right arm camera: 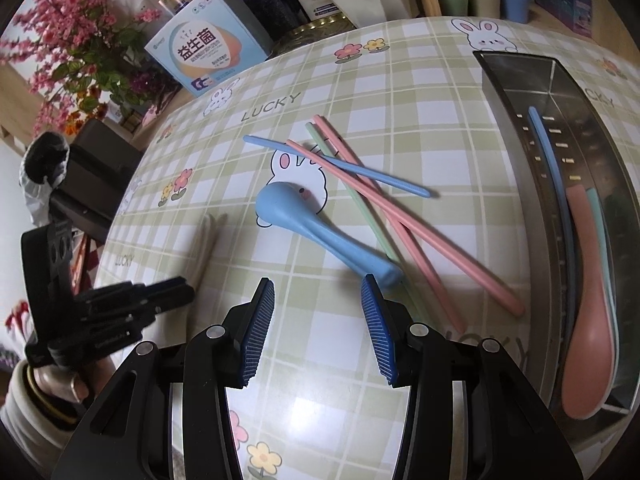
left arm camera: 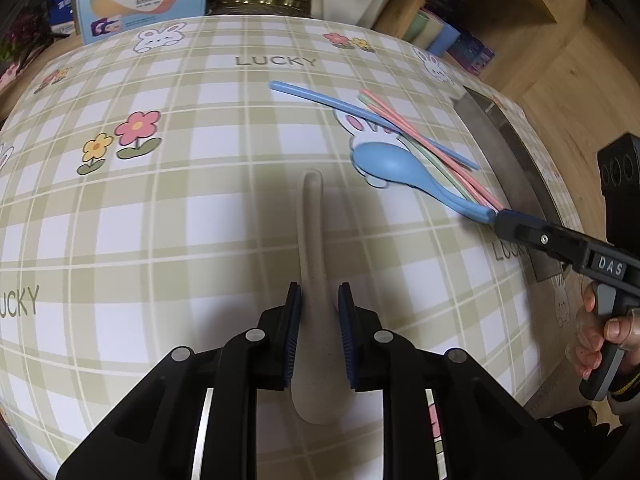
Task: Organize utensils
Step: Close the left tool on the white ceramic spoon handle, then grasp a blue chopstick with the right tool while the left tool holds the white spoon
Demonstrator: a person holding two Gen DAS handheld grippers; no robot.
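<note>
Left gripper (left arm camera: 318, 300): jaws narrowed around the beige spoon (left arm camera: 314, 280), which lies on the checked tablecloth (left arm camera: 160, 220). The left wrist view shows the blue pads close against the handle on both sides, with a thin gap possibly remaining on one side (firm contact cannot be confirmed). The spoon rests flat and is not lifted.

Right gripper (right arm camera: 318, 312): jaws standing apart, nothing between them. Its right fingertip sits just beside the handle end of the blue spoon (right arm camera: 320, 232), without gripping it.

Remaining on the cloth near the blue spoon: one blue chopstick (right arm camera: 340, 166), two pink chopsticks (right arm camera: 400, 220) and one green chopstick (right arm camera: 360, 204), crossed in a loose heap.

Already stowed in the metal tray (right arm camera: 516, 92) at the table edge: a pink spoon (right arm camera: 588, 300), a blue chopstick and a teal item partly hidden behind the spoon.

Assessment: task roughly one third complete; two spoons and four chopsticks remain to be transferred.
</note>
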